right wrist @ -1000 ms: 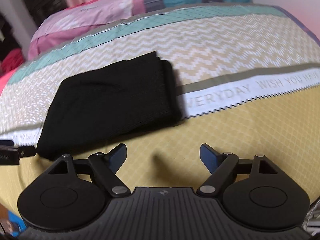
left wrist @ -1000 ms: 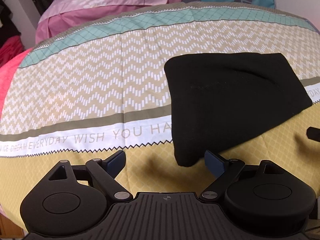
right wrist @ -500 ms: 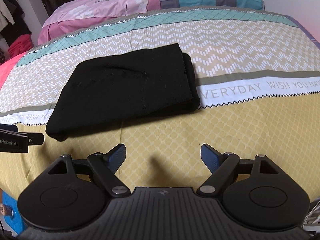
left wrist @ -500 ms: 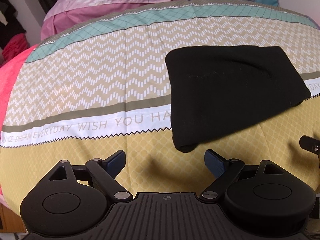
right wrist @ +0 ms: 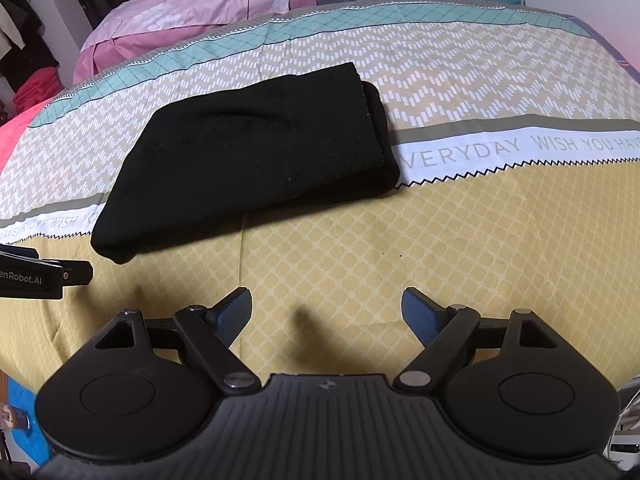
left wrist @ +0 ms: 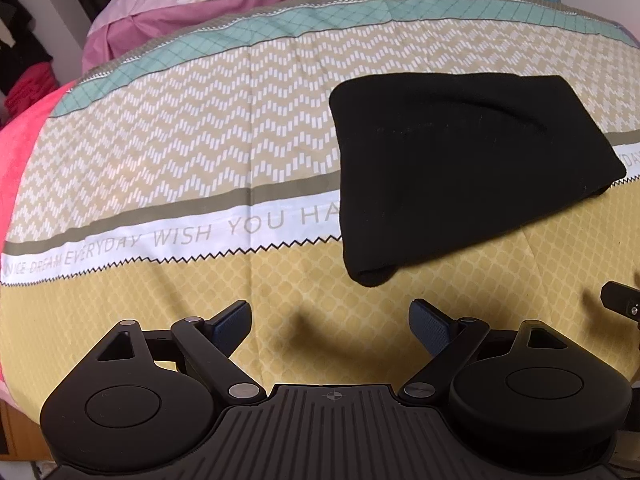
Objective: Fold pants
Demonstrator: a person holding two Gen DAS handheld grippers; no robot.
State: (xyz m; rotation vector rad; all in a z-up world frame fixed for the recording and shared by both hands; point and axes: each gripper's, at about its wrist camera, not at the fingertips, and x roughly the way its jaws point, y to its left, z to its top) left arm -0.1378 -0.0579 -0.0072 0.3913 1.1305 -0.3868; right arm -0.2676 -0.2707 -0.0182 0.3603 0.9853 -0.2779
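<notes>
Jaws spread wide on both tools, nothing between them. Left gripper [left wrist: 331, 318] hanging over bare yellow bedspread [left wrist: 200, 280], pants [left wrist: 460, 176] lying ahead and to its right, nearest corner just beyond the right-hand fingertip. Right gripper [right wrist: 327, 308] likewise empty, over the same yellow patch, with the pants ahead and to its left. Pants folded into a thick black bundle, flat on the bed, straddling the white lettered band. Long axis running crosswise between the two tools and slanting: near corner toward the left tool, stacked open edges toward the right and farther up the bed. Neither tool touching cloth. Left apparently a little nearer, by that near corner; right set farther from the layered end. Judged from the compact shape, folding looks nearly or wholly done; any further fold likely to call for a reach forward and inward from each side.
</notes>
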